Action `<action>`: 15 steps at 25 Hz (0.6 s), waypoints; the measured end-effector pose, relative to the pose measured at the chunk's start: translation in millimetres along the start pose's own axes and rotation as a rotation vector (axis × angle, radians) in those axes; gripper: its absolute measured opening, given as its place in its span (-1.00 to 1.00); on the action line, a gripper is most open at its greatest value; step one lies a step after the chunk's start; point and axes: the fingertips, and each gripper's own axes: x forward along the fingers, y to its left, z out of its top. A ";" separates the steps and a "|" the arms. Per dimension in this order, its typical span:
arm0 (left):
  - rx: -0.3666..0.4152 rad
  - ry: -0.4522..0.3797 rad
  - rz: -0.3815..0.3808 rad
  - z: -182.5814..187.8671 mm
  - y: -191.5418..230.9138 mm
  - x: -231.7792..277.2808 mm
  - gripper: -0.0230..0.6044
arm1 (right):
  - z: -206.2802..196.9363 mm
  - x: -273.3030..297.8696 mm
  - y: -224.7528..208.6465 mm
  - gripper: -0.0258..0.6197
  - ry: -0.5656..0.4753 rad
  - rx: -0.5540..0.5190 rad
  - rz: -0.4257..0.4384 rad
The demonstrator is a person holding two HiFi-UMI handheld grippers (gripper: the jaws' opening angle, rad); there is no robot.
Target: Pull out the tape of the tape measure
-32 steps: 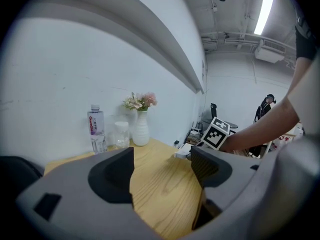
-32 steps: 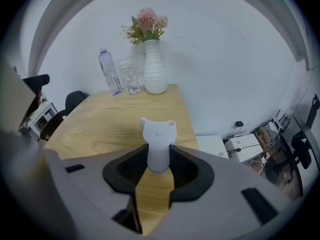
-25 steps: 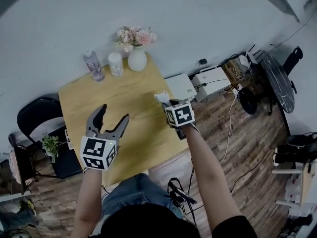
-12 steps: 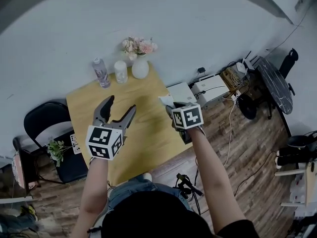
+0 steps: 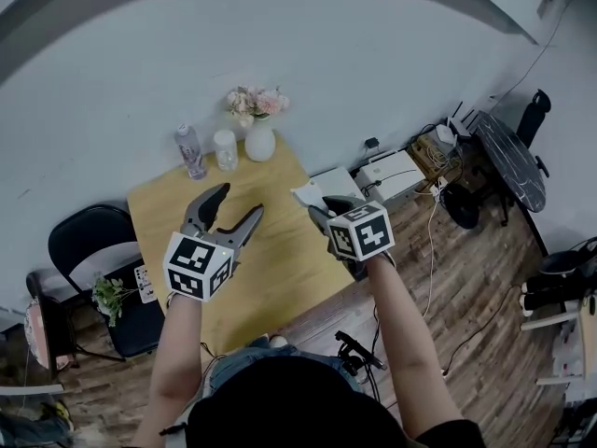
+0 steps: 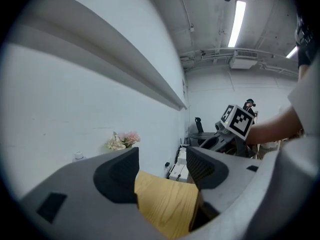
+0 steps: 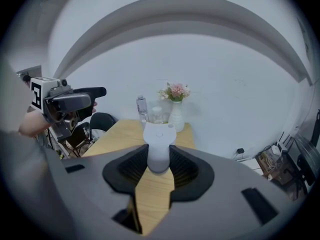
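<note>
The right tongs (image 7: 159, 165) clamp the tape measure (image 7: 159, 139); the left tongs (image 6: 162, 170) beside it, empty, wide but just narrowing, should pinch the tape-end squarely.

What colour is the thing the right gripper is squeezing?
White. The tape measure in the right gripper shows best in the right gripper view.

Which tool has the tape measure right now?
The right tool, clamped on the white tape measure. The left tool has just been closing a little, yet its jaws stand apart with nothing between.
</note>
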 end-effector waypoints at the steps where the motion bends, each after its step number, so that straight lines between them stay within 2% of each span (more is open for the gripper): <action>1: 0.011 0.003 -0.018 0.5 -4.1 -0.1 0.02 | -0.1 -3.7 4.4 -0.48 -0.007 -0.007 0.007; 7: 0.064 -0.001 -0.197 4.4 -39.1 -4.4 -0.09 | 10.1 -25.2 32.8 -0.48 -0.061 -0.028 0.071; 11: 0.080 0.013 -0.323 8.1 -58.0 -9.0 -0.21 | 17.8 -38.8 58.0 -0.47 -0.086 -0.099 0.157; 15: 0.111 0.062 -0.363 3.9 -66.2 -10.0 -0.34 | 23.1 -52.3 78.5 -0.48 -0.112 -0.157 0.219</action>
